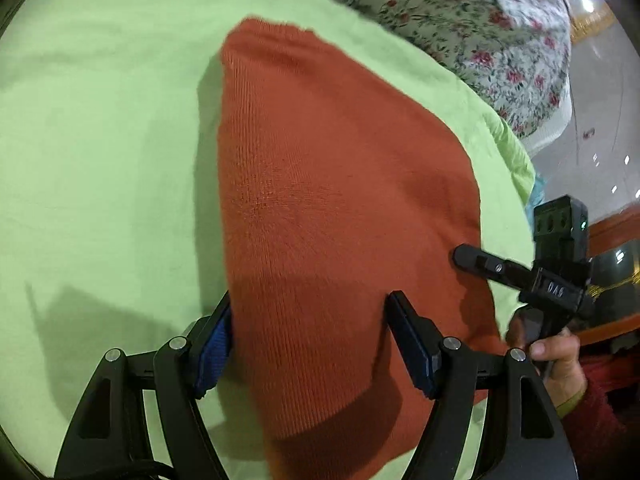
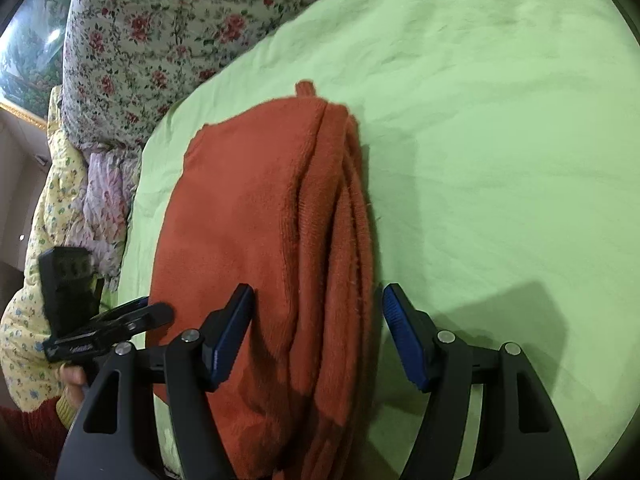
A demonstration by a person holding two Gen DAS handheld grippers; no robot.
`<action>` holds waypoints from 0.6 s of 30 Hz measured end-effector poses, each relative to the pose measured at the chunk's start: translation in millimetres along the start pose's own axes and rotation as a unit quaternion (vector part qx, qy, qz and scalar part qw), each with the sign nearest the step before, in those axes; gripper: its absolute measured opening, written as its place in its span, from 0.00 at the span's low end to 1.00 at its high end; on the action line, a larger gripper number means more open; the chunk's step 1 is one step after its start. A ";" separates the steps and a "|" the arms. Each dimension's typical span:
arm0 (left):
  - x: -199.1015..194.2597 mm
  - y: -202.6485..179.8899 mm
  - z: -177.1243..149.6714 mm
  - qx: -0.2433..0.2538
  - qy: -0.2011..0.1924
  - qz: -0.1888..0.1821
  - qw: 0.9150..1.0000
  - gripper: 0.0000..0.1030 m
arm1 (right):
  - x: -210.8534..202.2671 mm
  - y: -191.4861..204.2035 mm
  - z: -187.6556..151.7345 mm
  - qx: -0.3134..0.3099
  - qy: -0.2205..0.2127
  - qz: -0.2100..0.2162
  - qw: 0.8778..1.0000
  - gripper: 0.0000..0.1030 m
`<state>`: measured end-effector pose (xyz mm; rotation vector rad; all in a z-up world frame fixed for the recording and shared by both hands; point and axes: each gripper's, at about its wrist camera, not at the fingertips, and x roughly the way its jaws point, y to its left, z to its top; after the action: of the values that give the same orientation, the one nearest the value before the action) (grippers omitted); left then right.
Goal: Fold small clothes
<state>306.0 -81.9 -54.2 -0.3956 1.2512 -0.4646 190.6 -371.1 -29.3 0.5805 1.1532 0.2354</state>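
Observation:
An orange-red knitted garment lies folded into a long strip on the light green sheet. My left gripper is open, its jaws straddling the garment's near end just above it. In the right wrist view the garment shows stacked folded edges along its right side. My right gripper is open, its jaws either side of those folded layers. Each gripper shows in the other's view: the right gripper at the garment's right edge, the left gripper at its left edge.
A floral quilt is piled along the far edge of the sheet, also in the right wrist view. A yellow patterned cloth lies at the left. The bed edge and floor lie to the right.

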 end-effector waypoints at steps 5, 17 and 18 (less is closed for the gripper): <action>7.8 0.6 1.5 0.006 -0.011 -0.021 1.000 0.55 | 12.7 2.1 6.4 -0.006 0.008 0.022 1.000 0.63; -55.1 4.7 -24.2 0.038 -0.065 -0.049 0.996 0.28 | 9.3 38.5 -7.8 -0.004 0.011 0.100 0.995 0.27; -63.3 9.7 -26.7 0.030 -0.069 -0.050 0.996 0.28 | 10.8 46.4 -9.5 -0.011 0.014 0.102 0.995 0.27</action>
<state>266.0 -40.6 -15.4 -0.4338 1.0839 -0.5501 191.7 -324.6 -15.2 0.6793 1.1166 0.4320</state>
